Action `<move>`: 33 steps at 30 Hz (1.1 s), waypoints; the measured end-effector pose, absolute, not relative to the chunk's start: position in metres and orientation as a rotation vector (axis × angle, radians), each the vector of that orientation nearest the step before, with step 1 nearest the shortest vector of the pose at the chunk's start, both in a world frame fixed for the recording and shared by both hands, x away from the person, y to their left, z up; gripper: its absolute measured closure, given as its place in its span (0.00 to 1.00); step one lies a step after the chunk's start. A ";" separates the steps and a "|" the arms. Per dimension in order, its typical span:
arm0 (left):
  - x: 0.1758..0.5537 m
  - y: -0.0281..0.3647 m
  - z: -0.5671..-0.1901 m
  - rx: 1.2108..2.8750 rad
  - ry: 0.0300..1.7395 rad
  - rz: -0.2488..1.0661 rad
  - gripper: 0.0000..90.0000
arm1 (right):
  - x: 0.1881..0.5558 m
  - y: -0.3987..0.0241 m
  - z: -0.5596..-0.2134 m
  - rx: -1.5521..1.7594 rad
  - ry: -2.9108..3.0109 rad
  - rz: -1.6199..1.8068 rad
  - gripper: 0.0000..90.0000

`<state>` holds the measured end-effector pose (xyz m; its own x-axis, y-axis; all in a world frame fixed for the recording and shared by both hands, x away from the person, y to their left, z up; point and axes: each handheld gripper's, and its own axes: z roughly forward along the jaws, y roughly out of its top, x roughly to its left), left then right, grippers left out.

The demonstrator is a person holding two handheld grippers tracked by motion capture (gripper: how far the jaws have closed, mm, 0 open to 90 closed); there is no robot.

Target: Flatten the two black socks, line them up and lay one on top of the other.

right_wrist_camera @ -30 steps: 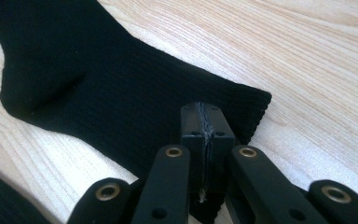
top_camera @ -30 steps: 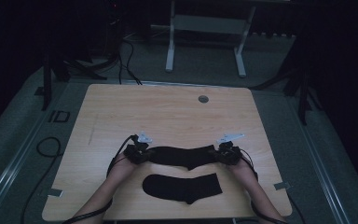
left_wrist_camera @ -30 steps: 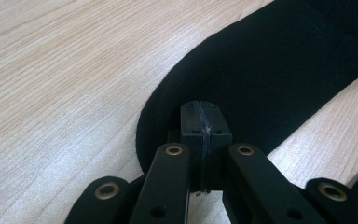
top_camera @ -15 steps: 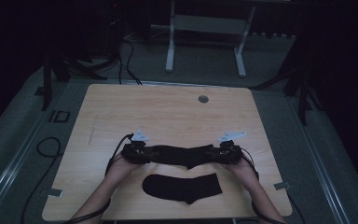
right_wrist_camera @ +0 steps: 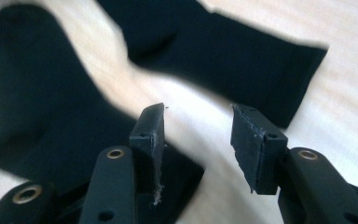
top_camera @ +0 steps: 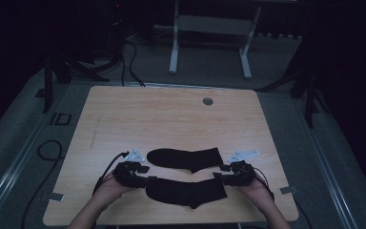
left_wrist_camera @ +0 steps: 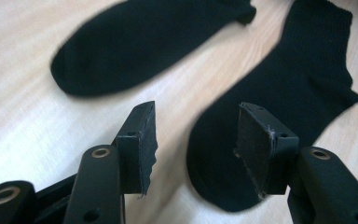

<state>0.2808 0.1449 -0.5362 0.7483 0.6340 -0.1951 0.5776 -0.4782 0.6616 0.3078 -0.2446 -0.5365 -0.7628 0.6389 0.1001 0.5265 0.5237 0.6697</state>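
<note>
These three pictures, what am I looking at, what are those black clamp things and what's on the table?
A person sits at a wooden table and holds a hand tool with two black jaws in each hand. The high view looks down from above: the left tongs sit at the toe of the near sock, the right tongs at its cuff. The far sock lies flat just beyond. The other two pictures come from small cameras riding on each tool, looking along its jaws. In the left gripper view the left tongs stand apart over the near sock's toe; in the right gripper view the right tongs stand apart beside its cuff. Both have just been opening, and nothing is held.
</note>
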 end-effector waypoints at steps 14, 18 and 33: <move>0.262 0.144 -0.563 2.187 0.929 0.068 0.64 | 0.278 -0.252 -0.554 1.027 2.607 0.985 0.66; 0.261 0.142 -0.563 2.190 0.930 0.074 0.75 | 0.274 -0.250 -0.554 1.002 2.602 0.975 0.76; 0.255 0.145 -0.545 2.150 0.924 0.102 0.97 | 0.273 -0.250 -0.534 1.009 2.551 1.055 0.95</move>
<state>0.2546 0.1445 -0.5445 0.7325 0.6459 -0.2151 0.5836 -0.4331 0.6869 0.2727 -0.2499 -0.5342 -0.7465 0.6617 0.0696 0.5175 0.5117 0.6859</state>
